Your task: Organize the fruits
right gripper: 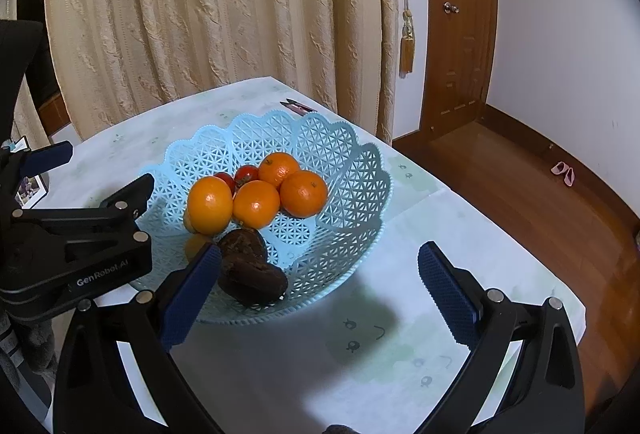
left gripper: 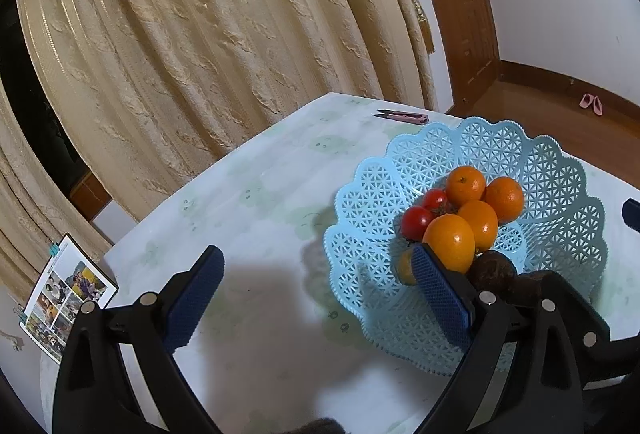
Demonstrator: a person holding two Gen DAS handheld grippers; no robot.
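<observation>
Right wrist view, right gripper [right gripper: 319, 294] spread wide, empty (left gripper [left gripper: 318, 298] likewise), beside basket [right gripper: 352, 169].

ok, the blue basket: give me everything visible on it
The basket is light blue, apparently plastic, a shallow round bowl with openwork lattice walls and a scalloped rim. It sits upright on the table, on a pale printed cloth. Inside lie four oranges, two tomatoes, two dark brown wrinkled fruits and a smaller yellow-orange piece, mostly hidden. The left gripper hangs open with one finger over the near rim; contact cannot be told. The right gripper is open, just short of it.
</observation>
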